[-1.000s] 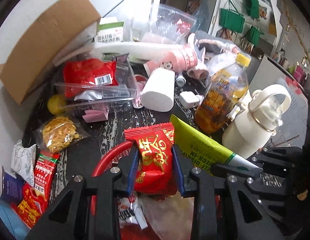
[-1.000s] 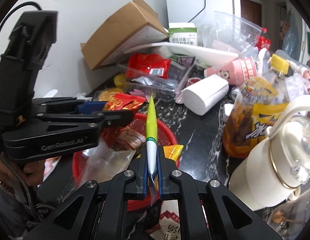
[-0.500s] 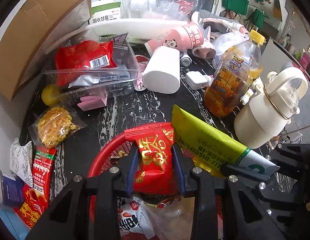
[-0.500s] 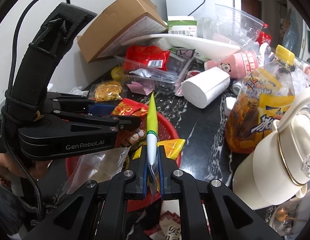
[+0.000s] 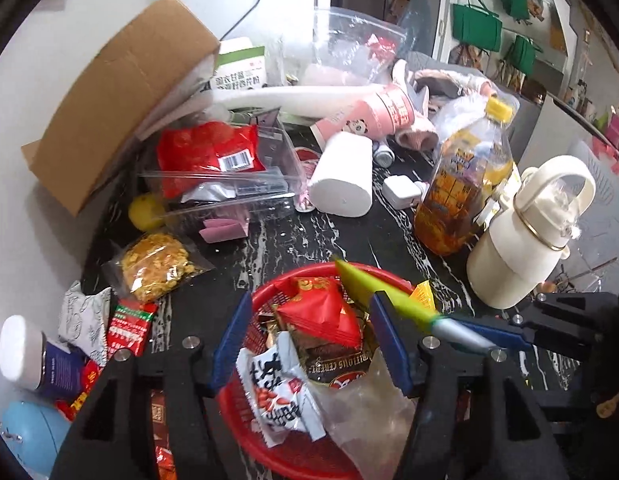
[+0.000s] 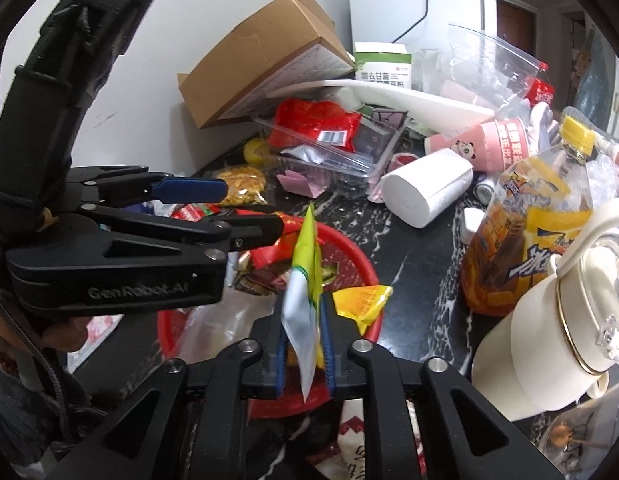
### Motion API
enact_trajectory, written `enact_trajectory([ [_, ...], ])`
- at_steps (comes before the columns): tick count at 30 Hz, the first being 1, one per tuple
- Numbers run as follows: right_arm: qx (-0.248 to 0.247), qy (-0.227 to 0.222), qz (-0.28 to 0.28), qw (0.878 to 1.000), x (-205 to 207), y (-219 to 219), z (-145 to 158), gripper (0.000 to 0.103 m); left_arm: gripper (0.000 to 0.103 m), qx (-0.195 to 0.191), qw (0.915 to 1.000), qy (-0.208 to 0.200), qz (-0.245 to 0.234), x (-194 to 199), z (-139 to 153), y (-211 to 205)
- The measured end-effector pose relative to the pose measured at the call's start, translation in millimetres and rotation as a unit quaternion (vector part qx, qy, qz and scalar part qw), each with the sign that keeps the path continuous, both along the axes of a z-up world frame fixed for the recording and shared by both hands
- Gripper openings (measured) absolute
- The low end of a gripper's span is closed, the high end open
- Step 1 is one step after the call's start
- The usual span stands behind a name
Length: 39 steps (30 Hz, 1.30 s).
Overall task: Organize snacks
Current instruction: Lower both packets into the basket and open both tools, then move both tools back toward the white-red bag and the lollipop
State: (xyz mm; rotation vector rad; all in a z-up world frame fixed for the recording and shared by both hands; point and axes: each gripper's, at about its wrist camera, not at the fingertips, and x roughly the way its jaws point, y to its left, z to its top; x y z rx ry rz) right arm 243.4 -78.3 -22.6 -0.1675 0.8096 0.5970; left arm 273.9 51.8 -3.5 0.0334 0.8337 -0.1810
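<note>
The round red plastic mesh basket (image 5: pixel 265 300) is running off the left wrist view's bottom edge, packets covering its floor. The slim lime-green and white packet (image 6: pixel 303 280) is showing motion blur.

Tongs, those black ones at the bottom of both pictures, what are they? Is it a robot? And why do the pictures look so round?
It is not a robot. A person holds one pair of tongs in each hand, and a little wide-eyed camera rides on each pair, looking along its fingers. That lens bends the picture round. One picture comes from the left tongs, the other from the right tongs. Below is a messy black table with a red basket of snacks, a drink bottle, a white jug, a paper roll and a cardboard box. The left tongs have just been opening and hold nothing; a red packet lies in the basket under them. The right tongs have just been opening too, with a green-and-white packet between them, seemingly slipping loose.
</note>
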Motion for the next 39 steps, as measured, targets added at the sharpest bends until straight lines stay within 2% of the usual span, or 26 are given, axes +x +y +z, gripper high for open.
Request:
enact_trajectory([
  [2, 0.002, -0.001, 0.003, 1.000, -3, 2, 2, 0.031, 0.060, -0.004, 0.9999, -0.007, 0.007, -4, 5, 6],
  [5, 0.001, -0.008, 0.011, 1.000, -8, 5, 5, 0.039, 0.060, -0.016, 0.9996, -0.011, 0.020, -9, 9, 14],
  [17, 0.005, -0.026, 0.019, 0.999, -32, 8, 26, 0.039, 0.060, -0.022, 0.9985, -0.028, 0.041, -42, 28, 27],
  [39, 0.028, -0.088, -0.037, 0.995, -117, -34, 88, 0.039, 0.060, -0.014, 0.9957, -0.091, 0.016, -144, 84, -10],
])
